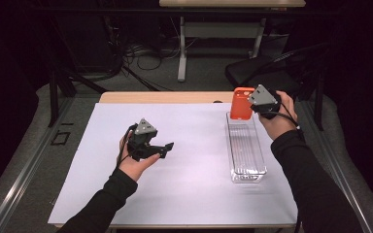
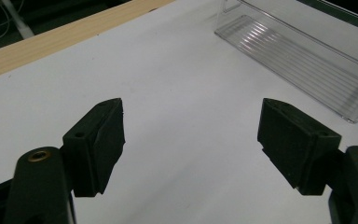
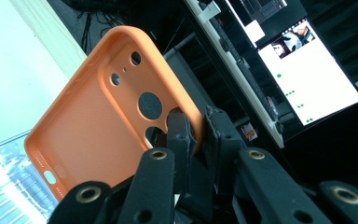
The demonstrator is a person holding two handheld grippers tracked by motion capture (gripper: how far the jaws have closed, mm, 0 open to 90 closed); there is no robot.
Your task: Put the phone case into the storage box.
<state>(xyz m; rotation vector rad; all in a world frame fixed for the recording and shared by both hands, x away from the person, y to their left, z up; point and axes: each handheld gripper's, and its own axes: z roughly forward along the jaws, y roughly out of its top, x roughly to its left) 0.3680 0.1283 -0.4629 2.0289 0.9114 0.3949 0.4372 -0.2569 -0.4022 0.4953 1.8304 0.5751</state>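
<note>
An orange phone case [image 1: 241, 103] hangs upright over the far end of a clear plastic tray [image 1: 246, 150] at the right of the table. My right gripper [image 1: 255, 106] is shut on the case's side wall. In the right gripper view the case [image 3: 98, 126] shows its hollow inside and camera holes, with my right gripper [image 3: 200, 133] pinching its edge. My left gripper [image 1: 166, 148] hovers over the white sheet left of centre, open and holding nothing. In the left gripper view my left gripper [image 2: 191, 135] stands wide apart above the bare sheet, with the tray [image 2: 303, 56] ahead to the right.
A white sheet [image 1: 189, 194] covers most of the wooden table [image 1: 165, 97]. Behind the table stand a desk frame [image 1: 182, 48], floor cables and a dark chair [image 1: 272, 68]. A lit monitor [image 3: 307, 70] shows in the right gripper view.
</note>
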